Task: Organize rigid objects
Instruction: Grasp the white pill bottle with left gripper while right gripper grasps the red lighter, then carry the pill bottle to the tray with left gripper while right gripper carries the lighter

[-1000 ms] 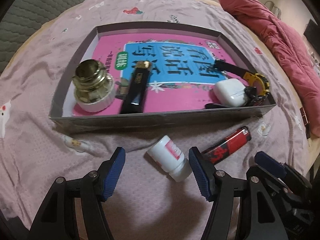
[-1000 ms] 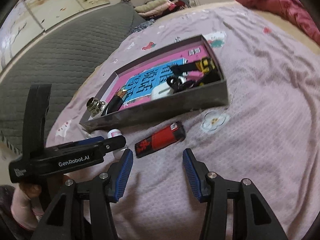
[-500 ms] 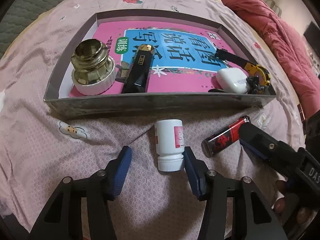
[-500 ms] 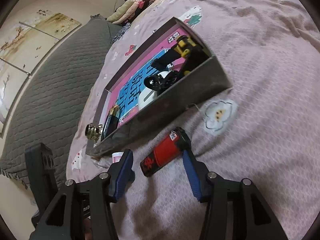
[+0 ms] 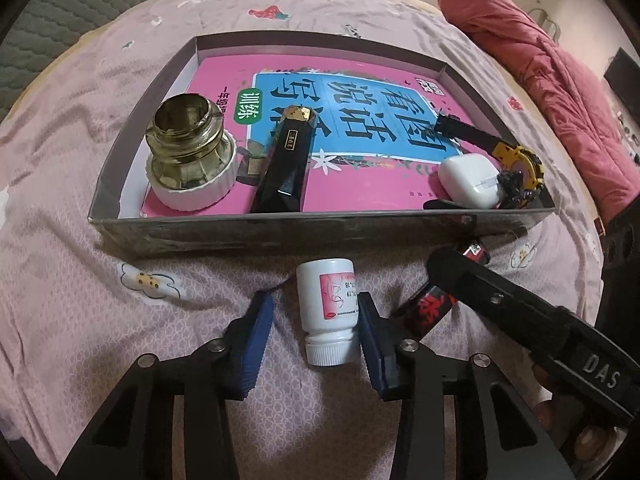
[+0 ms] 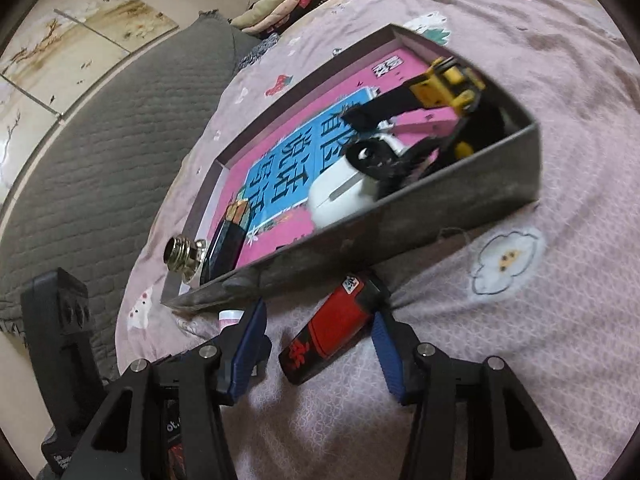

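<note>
A: White plastic bottle [image 5: 328, 312] lies on the pink bedspread [image 5: 72, 312] just before the tray's near wall [image 5: 280, 232], between the left gripper's [image 5: 312, 344] closing jaws.

B: Likely light, stiff, slick; take its body, not the cap.

A: Only the right view shows the right gripper [image 6: 320, 340] wide, straddling the red lighter [image 6: 332, 328].

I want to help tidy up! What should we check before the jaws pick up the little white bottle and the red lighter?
1. White bottle lies between the left gripper jaws, which are closing: ok.
2. Both pads pressing the bottle: not ok, a gap remains on one side.
3. Red lighter lies between the open right gripper jaws: ok.
4. The two grippers clear of each other: cannot tell, they sit close.
5. Free room in the box: ok.
</note>
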`<state>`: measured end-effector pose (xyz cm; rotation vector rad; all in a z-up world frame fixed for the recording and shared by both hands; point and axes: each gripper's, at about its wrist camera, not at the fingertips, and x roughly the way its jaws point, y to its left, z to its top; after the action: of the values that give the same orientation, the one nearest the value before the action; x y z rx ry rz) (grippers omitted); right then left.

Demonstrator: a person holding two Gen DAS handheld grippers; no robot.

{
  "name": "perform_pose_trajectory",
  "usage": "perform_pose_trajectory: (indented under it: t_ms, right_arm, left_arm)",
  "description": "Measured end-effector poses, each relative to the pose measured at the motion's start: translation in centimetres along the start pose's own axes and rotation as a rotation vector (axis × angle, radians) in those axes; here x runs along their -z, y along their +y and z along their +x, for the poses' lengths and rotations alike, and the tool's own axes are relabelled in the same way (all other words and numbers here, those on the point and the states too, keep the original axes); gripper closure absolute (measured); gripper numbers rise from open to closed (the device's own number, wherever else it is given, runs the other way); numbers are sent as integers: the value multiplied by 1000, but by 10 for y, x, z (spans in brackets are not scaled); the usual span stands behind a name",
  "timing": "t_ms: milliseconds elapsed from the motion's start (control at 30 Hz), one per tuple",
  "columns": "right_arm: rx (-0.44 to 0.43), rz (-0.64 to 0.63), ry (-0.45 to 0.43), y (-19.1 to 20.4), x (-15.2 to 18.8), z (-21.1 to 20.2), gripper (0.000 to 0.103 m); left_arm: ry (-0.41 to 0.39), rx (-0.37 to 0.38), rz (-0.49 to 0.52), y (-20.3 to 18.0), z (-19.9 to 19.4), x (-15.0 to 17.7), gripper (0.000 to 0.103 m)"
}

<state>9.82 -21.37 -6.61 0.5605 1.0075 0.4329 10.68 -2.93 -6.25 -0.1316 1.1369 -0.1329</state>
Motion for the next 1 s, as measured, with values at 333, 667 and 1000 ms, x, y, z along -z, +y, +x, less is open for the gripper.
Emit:
perform_pose_trajectory:
  t_ms: [333, 667, 1000]
  right_arm:
    - [17, -110, 2, 18, 1, 6, 82]
    - [27, -250, -84, 32, 2, -20, 89]
    - [70, -369, -100, 48, 4, -22, 91]
  left_arm:
    - [-7, 10, -12, 3, -1, -2, 64]
    - [-25, 57, -18, 3, -5, -5, 75]
    - [-53, 49, 34, -6, -17, -3, 75]
